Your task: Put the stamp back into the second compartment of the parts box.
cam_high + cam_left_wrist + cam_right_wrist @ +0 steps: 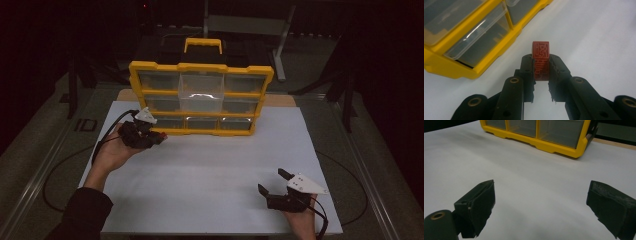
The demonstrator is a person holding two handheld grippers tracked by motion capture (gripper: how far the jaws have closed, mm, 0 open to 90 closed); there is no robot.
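High view: a yellow plastic drawer cabinet with clear compartments (201,95) stands upright on the white table cover (210,170); the left gripper (159,138), cradled in an upturned palm, hangs just beside the cabinet's lower left corner, while the right gripper (272,183) rests well apart near the table's front edge. Left gripper view: the jaws are clamped on a small red rectangular stamp block with carved characters (540,60), held above the cover. Only its lower part is gripped, so it could slip or twist on contact with the cabinet frame. Right gripper view: the right gripper (540,205) stands spread wide, empty, aimed at the cabinet's base.
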